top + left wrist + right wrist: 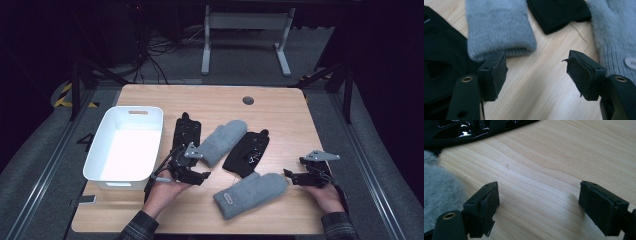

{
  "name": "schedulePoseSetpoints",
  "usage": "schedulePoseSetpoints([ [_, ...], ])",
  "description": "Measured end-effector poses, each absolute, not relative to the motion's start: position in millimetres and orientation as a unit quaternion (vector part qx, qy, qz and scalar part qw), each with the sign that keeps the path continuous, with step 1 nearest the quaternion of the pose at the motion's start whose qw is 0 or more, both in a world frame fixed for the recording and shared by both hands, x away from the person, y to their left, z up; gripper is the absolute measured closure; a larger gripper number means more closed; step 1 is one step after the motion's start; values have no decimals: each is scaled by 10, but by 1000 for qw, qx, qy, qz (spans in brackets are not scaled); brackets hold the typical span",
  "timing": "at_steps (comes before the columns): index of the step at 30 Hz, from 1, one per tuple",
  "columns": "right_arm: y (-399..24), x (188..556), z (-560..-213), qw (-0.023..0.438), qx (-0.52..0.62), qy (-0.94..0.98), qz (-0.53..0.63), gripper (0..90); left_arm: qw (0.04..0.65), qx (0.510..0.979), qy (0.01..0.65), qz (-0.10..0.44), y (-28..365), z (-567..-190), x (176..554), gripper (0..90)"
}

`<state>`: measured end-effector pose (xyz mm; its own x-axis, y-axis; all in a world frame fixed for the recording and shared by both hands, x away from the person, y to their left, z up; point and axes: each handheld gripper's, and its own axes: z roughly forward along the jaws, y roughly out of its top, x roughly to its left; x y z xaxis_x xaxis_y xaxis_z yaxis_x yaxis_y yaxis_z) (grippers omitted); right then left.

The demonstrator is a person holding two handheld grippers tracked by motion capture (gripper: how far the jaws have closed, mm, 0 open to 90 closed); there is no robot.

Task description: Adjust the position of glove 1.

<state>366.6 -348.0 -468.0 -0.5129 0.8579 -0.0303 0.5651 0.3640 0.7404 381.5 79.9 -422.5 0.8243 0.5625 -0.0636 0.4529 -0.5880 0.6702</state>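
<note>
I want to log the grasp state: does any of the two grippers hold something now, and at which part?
Nothing is held. The left gripper and the right gripper are both open, with only bare table between their jaws.

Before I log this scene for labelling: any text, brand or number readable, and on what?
None can be read.
Patch on the near grey mitten: too small; blurred in the left gripper view.
Floor mark left of the white bin: perhaps "4", unsure.
</note>
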Motion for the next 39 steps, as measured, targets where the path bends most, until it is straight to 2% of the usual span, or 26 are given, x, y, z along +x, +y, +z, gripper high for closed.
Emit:
schedulePoseSetpoints([
  [15,-3479,3665,-4680,212,446,798,346,171,352,879,305,100,537,-4110,4230,315],
  [23,-3477,3663,-4681,213,448,797,346,171,353,879,306,96,388,-4126,4472,254],
  [26,-3477,3662,-4681,213,448,797,345,171,354,881,300,95,290,-4152,4589,238],
  [28,-3476,3661,-4681,213,448,796,345,171,352,880,306,89,220,-4201,4720,183],
  [39,-3476,3660,-4681,214,448,796,345,171,310,892,313,99,34,-4416,4873,171],
])
